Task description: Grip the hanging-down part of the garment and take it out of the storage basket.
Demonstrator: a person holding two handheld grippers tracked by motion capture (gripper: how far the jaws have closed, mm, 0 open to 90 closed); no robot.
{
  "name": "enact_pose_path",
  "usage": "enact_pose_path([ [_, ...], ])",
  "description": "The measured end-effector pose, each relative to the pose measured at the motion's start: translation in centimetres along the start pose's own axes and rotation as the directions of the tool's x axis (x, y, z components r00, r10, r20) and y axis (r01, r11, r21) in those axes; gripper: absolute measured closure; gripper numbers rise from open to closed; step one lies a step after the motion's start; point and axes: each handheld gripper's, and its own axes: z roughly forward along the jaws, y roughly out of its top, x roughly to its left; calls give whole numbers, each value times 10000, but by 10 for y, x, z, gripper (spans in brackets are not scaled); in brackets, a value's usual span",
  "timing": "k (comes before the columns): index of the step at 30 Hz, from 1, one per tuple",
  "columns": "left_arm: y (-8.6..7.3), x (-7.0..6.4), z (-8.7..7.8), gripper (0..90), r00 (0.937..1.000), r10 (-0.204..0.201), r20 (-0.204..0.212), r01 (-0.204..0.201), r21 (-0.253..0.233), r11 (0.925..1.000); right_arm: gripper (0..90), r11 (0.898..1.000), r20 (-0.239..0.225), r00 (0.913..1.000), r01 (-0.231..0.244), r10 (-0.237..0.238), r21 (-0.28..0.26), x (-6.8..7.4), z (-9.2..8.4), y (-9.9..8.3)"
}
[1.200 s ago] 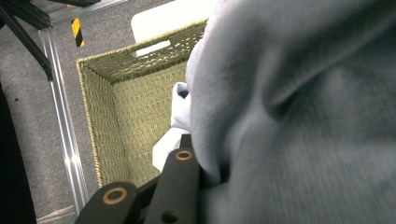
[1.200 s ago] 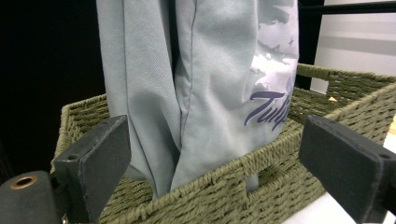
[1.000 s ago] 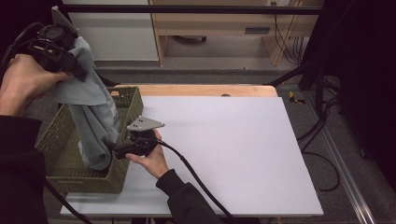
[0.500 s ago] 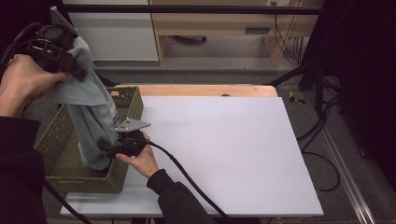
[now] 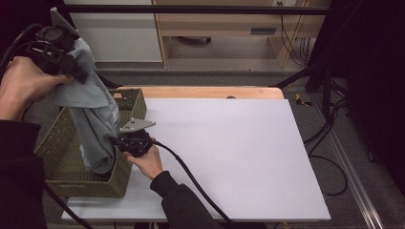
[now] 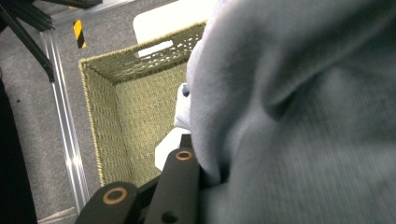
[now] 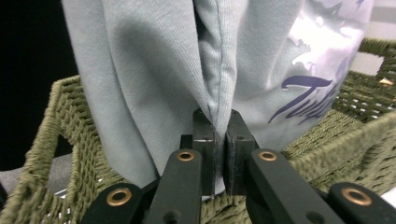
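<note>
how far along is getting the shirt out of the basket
Partly done. The left gripper holds the grey shirt lifted high, and the right gripper is shut on a lower fold. The shirt's bottom still hangs inside the green basket; nothing lies on the white table yet.

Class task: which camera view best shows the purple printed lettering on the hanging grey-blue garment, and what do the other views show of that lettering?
The right gripper view: the purple printed lettering faces that camera, large and sharp, on the grey-blue garment. In the high view and the left gripper view the garment's plain grey-blue folds face the camera instead.
</note>
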Motion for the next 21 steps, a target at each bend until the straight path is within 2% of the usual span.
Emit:
enact_pose_path([
  [6,-1,1,-2,807,10000,-66,-57,66,-87,9999,863,9992,-11,10000,-40,40,-391,-3,-21,11],
  [10,-2,1,-3,807,10000,-67,-28,66,-120,9999,864,9967,70,9998,208,-203,-790,-6,-40,22],
  [13,-3,1,-3,808,9999,-101,-24,100,-187,9998,865,9947,264,9987,467,-445,-916,-8,-56,29],
  [17,-4,1,-4,807,9999,-120,-22,119,-235,9997,866,9931,474,9983,381,-330,-1111,-14,-77,37],
  [21,-5,1,-4,808,9999,-148,10,148,-304,9994,867,9900,666,9960,680,-601,-1236,-16,-95,43],
])
